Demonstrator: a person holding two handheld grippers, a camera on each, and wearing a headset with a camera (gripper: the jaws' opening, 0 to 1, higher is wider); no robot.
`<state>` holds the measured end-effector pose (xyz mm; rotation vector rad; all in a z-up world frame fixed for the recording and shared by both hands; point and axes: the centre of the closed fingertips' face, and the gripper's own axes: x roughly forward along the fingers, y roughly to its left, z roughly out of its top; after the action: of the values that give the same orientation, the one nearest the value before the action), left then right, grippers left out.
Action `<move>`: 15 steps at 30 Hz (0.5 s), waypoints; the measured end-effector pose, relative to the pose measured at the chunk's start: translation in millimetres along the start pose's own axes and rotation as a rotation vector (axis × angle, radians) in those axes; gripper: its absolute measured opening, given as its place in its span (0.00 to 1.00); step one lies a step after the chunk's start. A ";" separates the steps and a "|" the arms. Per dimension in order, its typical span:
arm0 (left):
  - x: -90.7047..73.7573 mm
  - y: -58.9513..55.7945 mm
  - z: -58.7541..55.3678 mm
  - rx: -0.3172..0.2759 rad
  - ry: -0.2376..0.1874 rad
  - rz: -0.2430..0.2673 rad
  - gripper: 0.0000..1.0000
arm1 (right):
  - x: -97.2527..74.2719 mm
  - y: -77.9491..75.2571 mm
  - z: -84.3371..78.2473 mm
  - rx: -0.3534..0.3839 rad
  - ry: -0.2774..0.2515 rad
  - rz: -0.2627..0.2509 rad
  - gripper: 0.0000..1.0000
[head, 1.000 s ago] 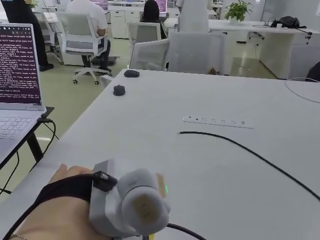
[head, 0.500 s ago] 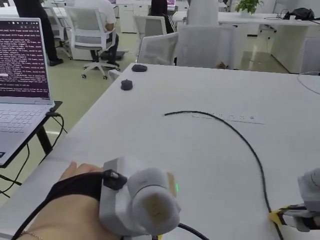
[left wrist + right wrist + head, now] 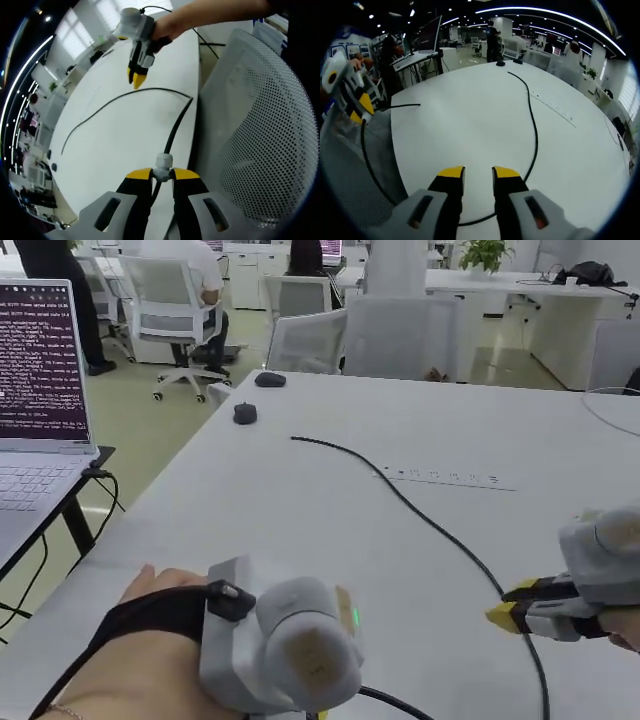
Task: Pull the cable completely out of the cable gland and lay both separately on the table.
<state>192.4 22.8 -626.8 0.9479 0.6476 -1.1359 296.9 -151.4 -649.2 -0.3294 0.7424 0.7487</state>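
White cable gland clenched in the left gripper at the table edge. The black cable, threaded through it, curves away. Beyond the gland, the right gripper hovers parted, seemingly empty. Risk: a weak grasp lets the cable slip.

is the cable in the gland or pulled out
In: the cable passes through the cable gland clamped in the left gripper.

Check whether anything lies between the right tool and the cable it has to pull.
Nothing visible does. The right tool is open over bare table, with the cable lying just beside its tips. The left tool grips the cable gland.
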 end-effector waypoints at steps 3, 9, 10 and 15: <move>0.0 2.4 3.8 0.008 -0.009 0.014 0.16 | -13.2 28.0 9.5 -0.070 0.018 0.040 0.21; -1.7 5.7 7.7 0.008 -0.022 0.030 0.16 | -30.5 92.0 26.2 -0.139 0.019 0.162 0.20; -2.3 6.4 8.2 0.009 -0.023 0.035 0.16 | -32.6 99.8 28.3 -0.147 0.019 0.177 0.20; -4.4 7.6 12.9 0.011 -0.036 0.049 0.16 | -42.1 149.5 35.5 -0.248 0.032 0.300 0.24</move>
<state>197.8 14.5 -614.8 0.9460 0.5862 -1.1116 186.3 -49.5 -596.6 -0.4606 0.7386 1.1257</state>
